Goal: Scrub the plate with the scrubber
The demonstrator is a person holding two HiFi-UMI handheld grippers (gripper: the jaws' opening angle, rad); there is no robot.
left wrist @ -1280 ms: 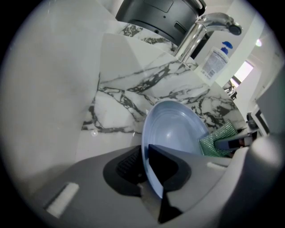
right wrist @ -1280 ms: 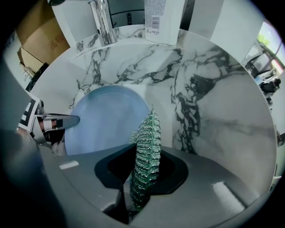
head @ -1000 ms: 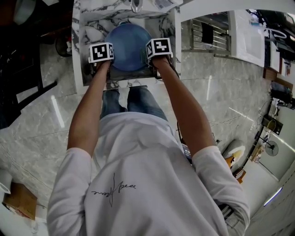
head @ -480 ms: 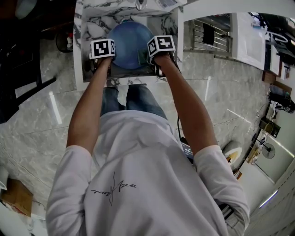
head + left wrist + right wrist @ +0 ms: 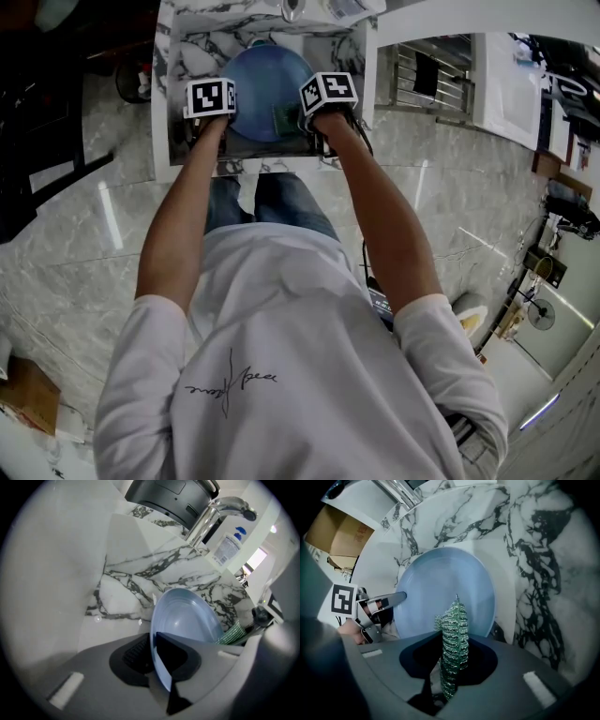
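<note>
A round blue plate stands tilted on edge in the marble sink. My left gripper is shut on the plate's near rim, which runs between its jaws. My right gripper is shut on a green mesh scrubber, which sticks up from the jaws in front of the plate's face. In the head view the scrubber shows at the plate's lower right, by the right gripper. The left gripper grips the plate's left edge.
A chrome tap and a white bottle with a blue cap stand behind the sink. Marble sink walls close in around the plate. A cardboard box lies beyond the sink. A metal rack is to the right.
The right gripper has shifted and tipped toward the plate, so the green scrubber now shows against the plate's lower right. The left gripper and the plate have stayed put.
</note>
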